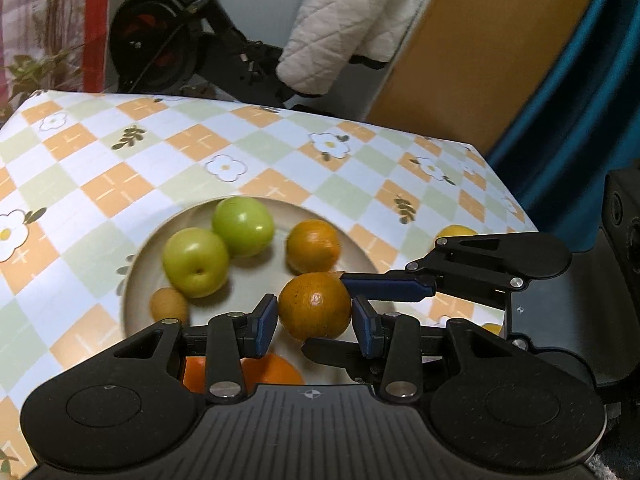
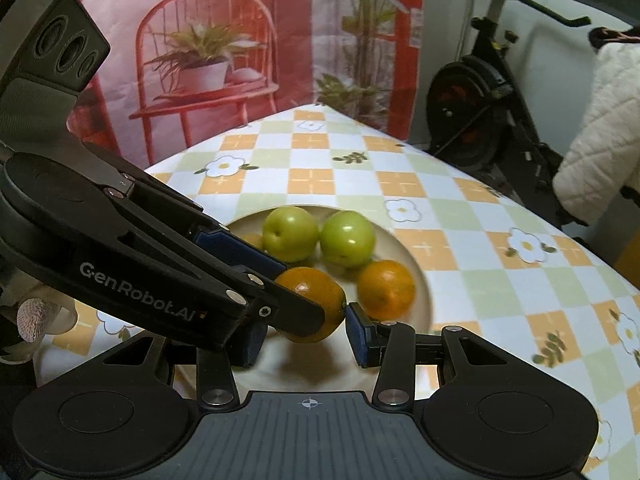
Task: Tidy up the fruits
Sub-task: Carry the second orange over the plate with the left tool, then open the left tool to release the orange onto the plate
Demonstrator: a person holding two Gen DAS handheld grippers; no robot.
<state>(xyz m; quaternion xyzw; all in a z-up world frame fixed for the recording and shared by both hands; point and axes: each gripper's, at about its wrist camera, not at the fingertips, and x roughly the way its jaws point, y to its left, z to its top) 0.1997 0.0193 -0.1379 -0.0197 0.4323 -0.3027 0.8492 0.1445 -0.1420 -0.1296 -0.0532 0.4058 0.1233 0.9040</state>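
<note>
A beige plate (image 1: 360, 254) (image 2: 420, 276) on the checked tablecloth holds two green apples (image 1: 196, 262) (image 1: 243, 226), an orange (image 1: 313, 246) (image 2: 386, 290) and a small brown fruit (image 1: 169, 305). My left gripper (image 1: 314, 316) is shut on another orange (image 1: 314, 306) (image 2: 308, 292) just above the plate. My right gripper (image 2: 304, 338) reaches in from the right in the left wrist view (image 1: 384, 286); its jaws stand apart around the same orange, one pad (image 2: 360, 338) close beside it. The green apples (image 2: 291, 233) (image 2: 347, 238) lie behind.
More orange fruit (image 1: 272, 370) lies under my left gripper, and yellow fruit (image 1: 456, 232) lies on the cloth to the right. An exercise bike (image 1: 160, 40) with a white quilted jacket (image 1: 352, 20) stands beyond the table's far edge. A brown board (image 1: 480, 40) leans at the back right.
</note>
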